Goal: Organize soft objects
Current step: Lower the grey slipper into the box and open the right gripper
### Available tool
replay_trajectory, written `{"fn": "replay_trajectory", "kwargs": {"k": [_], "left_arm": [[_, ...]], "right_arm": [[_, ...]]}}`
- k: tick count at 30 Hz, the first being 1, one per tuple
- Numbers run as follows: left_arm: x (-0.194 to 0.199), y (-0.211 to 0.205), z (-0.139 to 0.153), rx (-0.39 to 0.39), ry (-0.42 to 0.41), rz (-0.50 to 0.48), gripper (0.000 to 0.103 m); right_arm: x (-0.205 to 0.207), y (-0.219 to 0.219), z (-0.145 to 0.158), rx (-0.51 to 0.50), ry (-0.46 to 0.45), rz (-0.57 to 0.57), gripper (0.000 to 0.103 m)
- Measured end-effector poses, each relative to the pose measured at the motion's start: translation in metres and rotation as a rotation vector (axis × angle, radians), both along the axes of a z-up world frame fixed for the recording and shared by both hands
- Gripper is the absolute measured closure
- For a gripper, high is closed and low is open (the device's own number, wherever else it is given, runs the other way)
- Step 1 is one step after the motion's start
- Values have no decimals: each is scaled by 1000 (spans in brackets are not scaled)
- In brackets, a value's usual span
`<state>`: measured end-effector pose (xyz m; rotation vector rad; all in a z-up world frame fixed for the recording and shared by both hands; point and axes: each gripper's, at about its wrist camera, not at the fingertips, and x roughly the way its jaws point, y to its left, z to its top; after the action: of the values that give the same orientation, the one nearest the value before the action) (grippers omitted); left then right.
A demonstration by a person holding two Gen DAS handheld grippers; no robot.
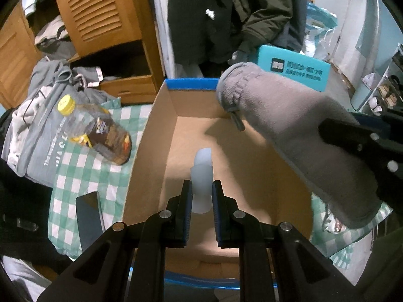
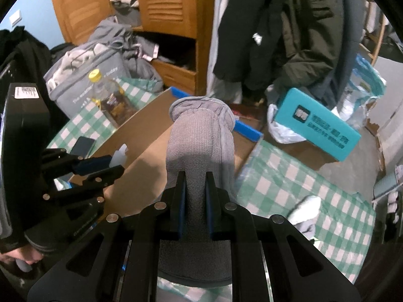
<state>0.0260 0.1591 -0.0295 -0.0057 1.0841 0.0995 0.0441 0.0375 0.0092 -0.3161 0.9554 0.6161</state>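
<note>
Black fingers point(image 1: 185, 214) of the left gripper point(image 1: 201, 196) sit closest to its camera, pinched tight on a small white soft thing point(image 1: 201, 173). The white thing sticks up past the fingertips. Below and beyond them lies the brown cardboard box point(image 1: 161, 130), open at the top, with a blue strip along its far edge.

Up and to the right of those fingers hangs the grey sock point(image 1: 289, 125), stretched over the box. The right gripper point(image 2: 196, 191) holds it. Its two fingers point(image 2: 180, 201) squeeze the grey sock in the middle, and the sock's open cuff points away past the fingertips, above the far edge of the box.

To the left of the left fingers, a bottle point(image 1: 100, 133) with a yellow cap lies on the green checked cloth point(image 1: 83, 171). A dark phone point(image 1: 89, 216) lies nearer on that cloth.
</note>
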Motion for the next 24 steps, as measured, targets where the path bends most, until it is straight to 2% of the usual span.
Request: {"fn": "replay_trajectory", "kwargs": {"k": [5, 14, 17, 19, 20, 21, 22, 24], "left_arm": [[3, 12, -15, -34, 40, 20, 88], [4, 18, -27, -32, 77, 39, 86], [4, 19, -28, -30, 80, 42, 83], [4, 20, -28, -27, 85, 48, 77], [4, 21, -28, -23, 82, 54, 69], [4, 22, -27, -20, 78, 59, 62], [3, 23, -25, -20, 72, 62, 60], [3, 23, -22, -20, 64, 65, 51]], "right_arm": [[2, 24, -17, -26, 36, 28, 91], [5, 45, -38, -65, 80, 58, 89], [6, 45, -41, -71, 85, 60, 74], [5, 44, -40, -67, 77, 56, 67], [5, 43, -38, -63, 76, 55, 64], [5, 41, -37, -60, 72, 51, 56], [5, 40, -36, -58, 68, 45, 49], [7, 37, -32, -48, 61, 31, 46]]}}
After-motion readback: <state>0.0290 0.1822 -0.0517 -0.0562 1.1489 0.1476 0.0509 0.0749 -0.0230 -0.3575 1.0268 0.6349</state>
